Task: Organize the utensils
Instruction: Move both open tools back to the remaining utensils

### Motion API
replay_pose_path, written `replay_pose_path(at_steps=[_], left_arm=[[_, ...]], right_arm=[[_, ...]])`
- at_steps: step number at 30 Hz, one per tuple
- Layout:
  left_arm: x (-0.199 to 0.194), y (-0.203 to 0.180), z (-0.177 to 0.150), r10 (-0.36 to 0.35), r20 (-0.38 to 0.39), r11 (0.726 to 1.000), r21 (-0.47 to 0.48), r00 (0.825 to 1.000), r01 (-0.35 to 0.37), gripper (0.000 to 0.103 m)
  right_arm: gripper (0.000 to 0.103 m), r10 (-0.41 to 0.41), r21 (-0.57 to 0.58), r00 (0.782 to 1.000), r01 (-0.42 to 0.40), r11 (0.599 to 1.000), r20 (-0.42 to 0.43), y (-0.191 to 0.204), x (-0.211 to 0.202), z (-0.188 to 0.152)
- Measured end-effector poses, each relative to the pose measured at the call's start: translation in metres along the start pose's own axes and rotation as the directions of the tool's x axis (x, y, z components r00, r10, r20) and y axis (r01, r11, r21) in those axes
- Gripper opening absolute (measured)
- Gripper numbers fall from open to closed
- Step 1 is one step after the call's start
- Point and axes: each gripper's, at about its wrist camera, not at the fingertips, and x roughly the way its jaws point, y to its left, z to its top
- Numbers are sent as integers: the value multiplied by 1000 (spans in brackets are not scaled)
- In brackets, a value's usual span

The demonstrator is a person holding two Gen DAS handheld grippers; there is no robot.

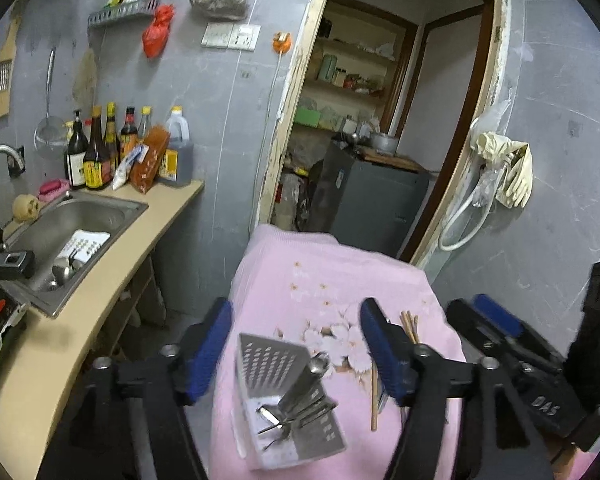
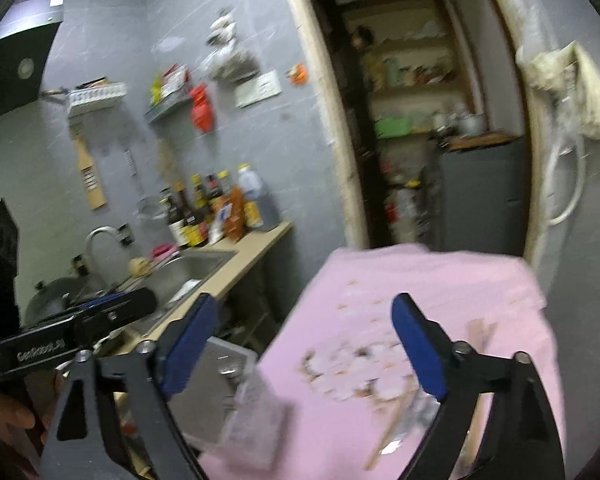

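A perforated metal utensil holder lies tipped on a pink flowered cloth. A spoon and other metal cutlery stick out of it. Wooden chopsticks lie on the cloth to its right. My left gripper is open above the holder, empty. My right gripper is open and empty above the cloth; the view is blurred. The holder shows low between its fingers, and chopsticks lie near the right finger. The right gripper also shows in the left wrist view.
A steel sink sits in a beige counter to the left, with sauce bottles at the back. An open doorway with a dark cabinet is behind the cloth. Gloves hang on the right wall.
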Motion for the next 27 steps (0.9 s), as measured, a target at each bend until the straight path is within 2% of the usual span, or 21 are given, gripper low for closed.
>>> replay_pose_path(at_steps=[3,5,9,12,19,27], left_arm=[[3,-16,-2,24,39,1000,13,999,-24,90],[6,-26,-4,30,62,999,26,998,-31,95],[16,-53,-10,17,112,998,60,994,-24,98],[22,-71,-15,1,143,997,80,990,-13,98],[46,-109,-26,-42,158,994,105,987,25,98],[82,-129,-41,-20,145,996,86,989,7,98]], right_arm=[[101,-84,-9,996,84,996,37,-16,-13,8],[102,-161,-26,984,163,986,70,-28,-23,11],[102,-287,-68,949,297,952,134,-48,-38,18],[102,-332,-74,930,347,935,159,-62,-46,21],[102,-386,-51,911,397,917,145,-100,-53,18],[102,-402,-60,907,411,909,124,-134,-33,4]])
